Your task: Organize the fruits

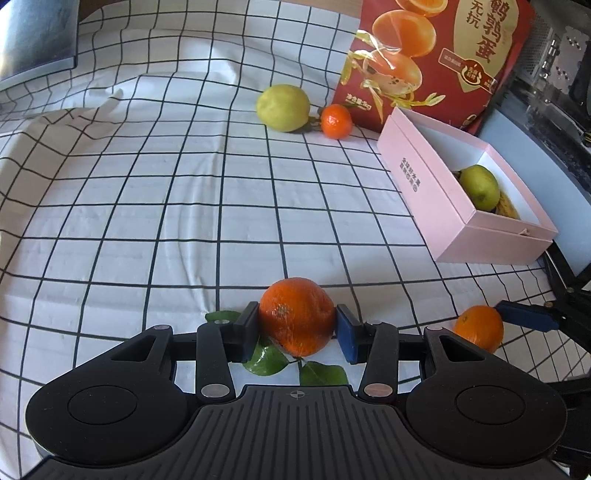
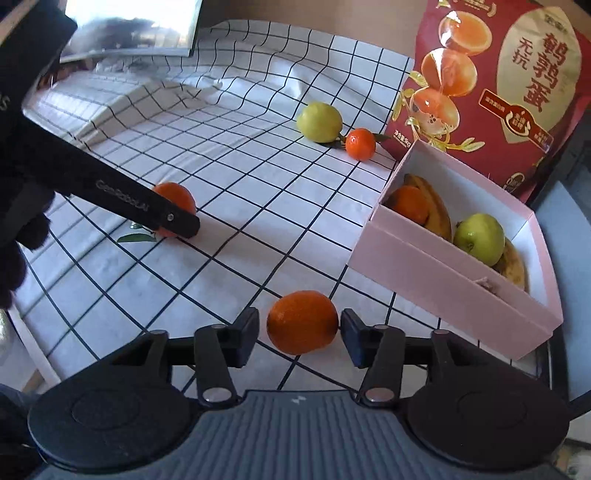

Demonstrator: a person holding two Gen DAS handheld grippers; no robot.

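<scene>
My left gripper [image 1: 297,326] is shut on a leafy orange [image 1: 297,315] resting on the checked cloth; both pads touch its sides. It shows in the right wrist view [image 2: 176,201] behind the left gripper's finger [image 2: 177,221]. My right gripper [image 2: 300,332] is open around a second orange [image 2: 302,321], with small gaps on both sides; that orange also shows in the left wrist view [image 1: 478,328]. The pink box [image 2: 443,284] at right holds an orange [image 2: 410,204], bananas [image 2: 439,218] and a green apple [image 2: 479,238]. A yellow-green fruit [image 2: 320,122] and a small tangerine [image 2: 360,143] lie at the back.
A red snack bag [image 2: 517,92] stands behind the pink box [image 1: 424,177]. A laptop [image 2: 129,29] sits at the back left, with the cloth [image 1: 184,184] bunched up near it. The table edge runs just right of the box.
</scene>
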